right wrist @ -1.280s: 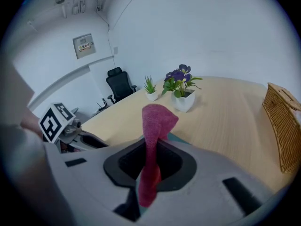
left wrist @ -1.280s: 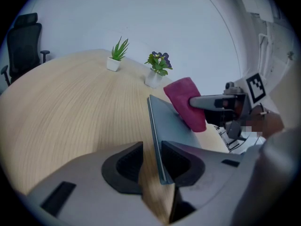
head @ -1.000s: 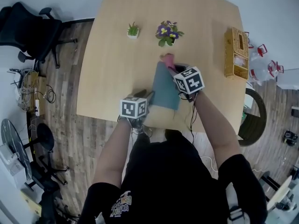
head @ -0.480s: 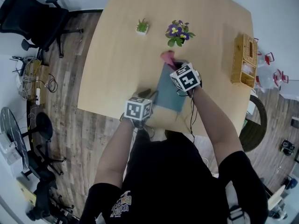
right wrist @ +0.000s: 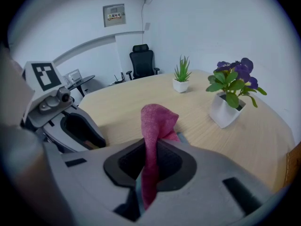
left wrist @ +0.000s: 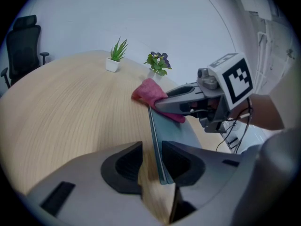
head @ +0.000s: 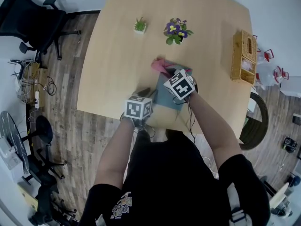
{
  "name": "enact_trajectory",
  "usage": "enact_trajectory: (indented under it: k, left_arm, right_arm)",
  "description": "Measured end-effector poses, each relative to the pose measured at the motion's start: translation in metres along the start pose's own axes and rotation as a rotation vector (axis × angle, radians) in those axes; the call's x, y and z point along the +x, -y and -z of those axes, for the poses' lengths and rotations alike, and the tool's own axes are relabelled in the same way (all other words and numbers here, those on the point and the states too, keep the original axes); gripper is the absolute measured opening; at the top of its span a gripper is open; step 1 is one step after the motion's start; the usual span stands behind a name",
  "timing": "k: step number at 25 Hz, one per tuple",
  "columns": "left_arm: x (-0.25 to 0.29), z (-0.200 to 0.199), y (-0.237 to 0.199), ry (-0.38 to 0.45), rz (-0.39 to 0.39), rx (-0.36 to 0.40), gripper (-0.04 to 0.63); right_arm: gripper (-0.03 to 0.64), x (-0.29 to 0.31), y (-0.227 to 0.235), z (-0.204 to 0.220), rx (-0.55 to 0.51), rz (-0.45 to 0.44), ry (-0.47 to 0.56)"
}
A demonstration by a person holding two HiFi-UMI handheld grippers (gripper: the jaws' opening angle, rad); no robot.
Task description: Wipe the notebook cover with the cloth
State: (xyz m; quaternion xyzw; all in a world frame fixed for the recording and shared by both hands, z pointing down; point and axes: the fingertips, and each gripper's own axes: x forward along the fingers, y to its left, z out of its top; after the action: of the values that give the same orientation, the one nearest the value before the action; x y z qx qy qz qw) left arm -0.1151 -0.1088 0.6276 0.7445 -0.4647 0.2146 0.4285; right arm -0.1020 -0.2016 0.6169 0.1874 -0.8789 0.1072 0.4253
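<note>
A teal notebook point(head: 165, 97) sits on the wooden table point(head: 113, 65), tilted up on its edge in the left gripper view point(left wrist: 176, 131). My left gripper point(head: 146, 94) is shut on its near corner, the thin edge running between the jaws point(left wrist: 153, 150). My right gripper point(head: 167, 71) is shut on a pink cloth point(head: 160, 65), which hangs out in front of the jaws point(right wrist: 153, 152). The cloth point(left wrist: 151, 91) lies against the notebook's far end. In the right gripper view the cloth point(right wrist: 157, 121) hides most of the notebook.
A small green plant point(head: 139, 26) and a purple flower pot point(head: 176, 30) stand at the table's far side. A wicker basket point(head: 244, 55) is at the right edge. An office chair point(head: 28, 22) stands on the floor to the left.
The right gripper has carried the cloth leftward and a little nearer along the notebook's far end. The left gripper stays at the notebook's near corner.
</note>
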Motion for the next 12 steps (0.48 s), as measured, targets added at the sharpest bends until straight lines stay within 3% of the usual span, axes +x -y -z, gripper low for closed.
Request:
enact_trajectory:
  k: [5, 12]
  left_arm:
    - [0.0, 0.0, 0.0, 0.001, -0.003, 0.004, 0.123]
    - [-0.001, 0.0, 0.0, -0.004, 0.0, -0.003, 0.123]
  right_arm:
    - [0.057, -0.007, -0.029, 0.009, 0.043, -0.037, -0.007]
    - [0.057, -0.018, -0.059, 0.024, 0.197, -0.077, 0.026]
